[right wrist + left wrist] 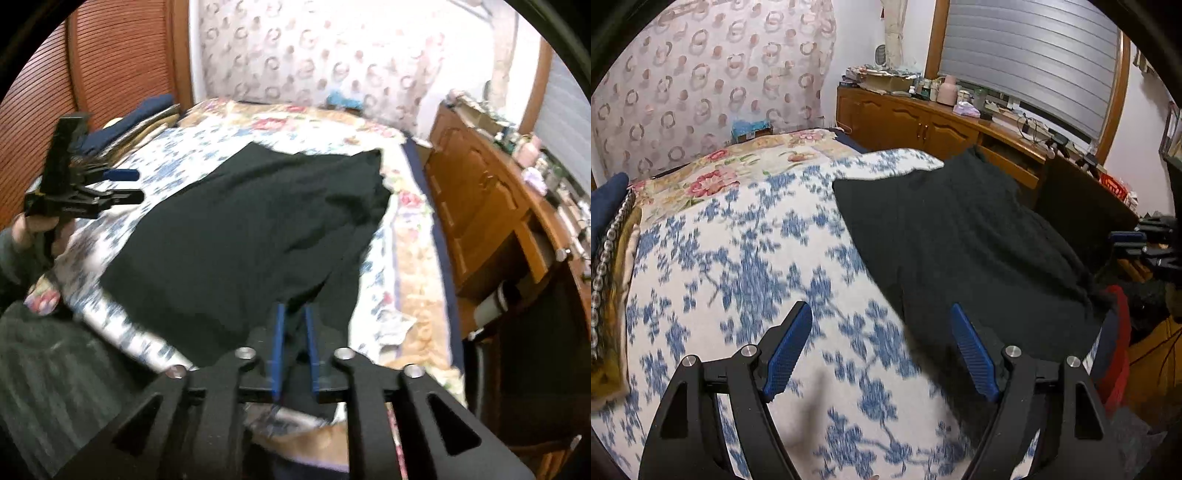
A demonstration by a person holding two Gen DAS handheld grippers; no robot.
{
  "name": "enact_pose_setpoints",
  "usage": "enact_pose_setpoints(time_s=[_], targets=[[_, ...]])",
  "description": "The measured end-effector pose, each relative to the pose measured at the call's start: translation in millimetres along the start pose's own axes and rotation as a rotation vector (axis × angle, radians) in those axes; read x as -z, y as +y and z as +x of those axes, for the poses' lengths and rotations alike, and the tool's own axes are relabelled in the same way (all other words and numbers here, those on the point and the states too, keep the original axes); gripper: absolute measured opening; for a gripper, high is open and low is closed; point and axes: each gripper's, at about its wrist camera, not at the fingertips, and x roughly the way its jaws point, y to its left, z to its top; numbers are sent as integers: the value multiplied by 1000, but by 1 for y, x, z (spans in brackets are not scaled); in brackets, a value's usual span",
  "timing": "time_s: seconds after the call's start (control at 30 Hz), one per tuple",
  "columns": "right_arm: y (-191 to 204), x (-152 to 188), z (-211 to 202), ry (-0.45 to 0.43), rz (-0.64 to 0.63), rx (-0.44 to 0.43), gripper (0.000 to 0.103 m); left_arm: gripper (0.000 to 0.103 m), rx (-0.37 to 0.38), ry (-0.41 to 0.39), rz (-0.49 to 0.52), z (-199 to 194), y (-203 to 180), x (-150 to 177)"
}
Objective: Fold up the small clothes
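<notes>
Mid-fold: dark garment (255, 221) lies spread on the bed's flowered blanket (746, 266) near its right edge, right gripper (294, 325) nearly closed around a pinch of hem, left gripper (882, 347) wide apart, empty; next, probably carry that hem across.

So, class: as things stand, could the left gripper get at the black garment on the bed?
Probably yes. The left gripper hangs open and empty just above the floral bedcover, right beside the black garment; nothing lies between them. The right gripper already has the garment's near edge between its jaws.
</notes>
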Motion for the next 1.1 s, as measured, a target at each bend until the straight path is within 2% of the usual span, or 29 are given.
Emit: enact_pose_setpoints(time_s=[0.13, 0.3, 0.43, 0.63, 0.83, 0.87, 0.93, 0.97, 1.07, 1.1], targets=[[0, -7, 20, -33, 16, 2, 38, 78, 26, -2, -13, 9, 3, -12], [-10, -28, 57, -91, 46, 29, 40, 78, -13, 17, 8, 34, 8, -34], [-28, -56, 87, -125, 75, 56, 49, 78, -39, 28, 25, 57, 17, -55], [-61, -93, 137, -143, 144, 69, 50, 78, -62, 46, 20, 87, 29, -78], [-78, -102, 180, -97, 188, -37, 50, 78, -62, 77, 20, 115, 33, -94], [-80, -103, 183, -89, 188, -60, 49, 78, -59, 80, 17, 119, 34, -96], [-85, -105, 189, -75, 177, -113, 21, 78, -48, 92, 10, 128, 36, -100], [-86, -105, 191, -72, 164, -139, 15, 78, -45, 97, 9, 132, 37, -101], [-85, -106, 183, -104, 112, -169, 10, 78, -33, 109, 9, 143, 40, -106], [-89, -108, 178, -145, 99, -173, 9, 78, -29, 113, 11, 147, 40, -109]])
